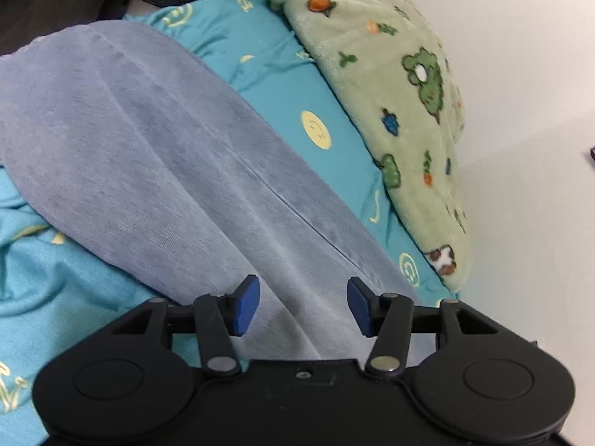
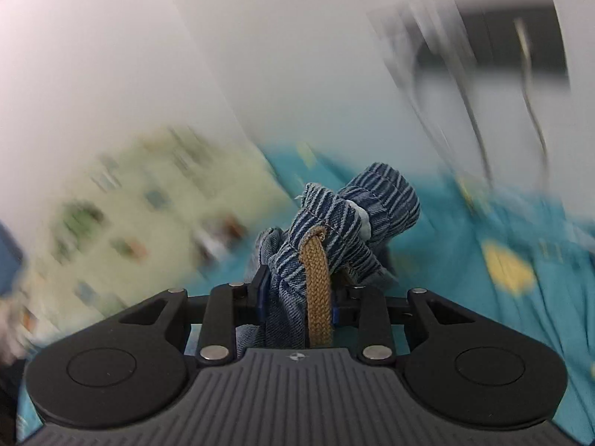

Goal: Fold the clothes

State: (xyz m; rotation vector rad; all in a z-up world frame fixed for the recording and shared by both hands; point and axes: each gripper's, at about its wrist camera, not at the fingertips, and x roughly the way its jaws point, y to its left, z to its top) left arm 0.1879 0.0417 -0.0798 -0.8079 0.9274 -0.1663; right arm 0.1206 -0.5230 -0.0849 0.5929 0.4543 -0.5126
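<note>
In the left wrist view a grey-lavender garment (image 1: 156,156) lies spread over a teal cloth with yellow smiley prints (image 1: 297,85). A pale green fleece garment with frog and carrot prints (image 1: 401,85) lies beside it to the right. My left gripper (image 1: 303,306) is open and empty, just above the grey garment's near part. In the right wrist view my right gripper (image 2: 299,303) is shut on a bunched blue striped denim garment (image 2: 346,219) with a tan drawstring (image 2: 318,290), held above the teal cloth (image 2: 483,260). That view is motion-blurred.
A white table surface (image 1: 520,74) runs along the right of the clothes. The green fleece also shows blurred in the right wrist view (image 2: 130,200). Dark blurred shapes and cables (image 2: 520,55) stand at the back right.
</note>
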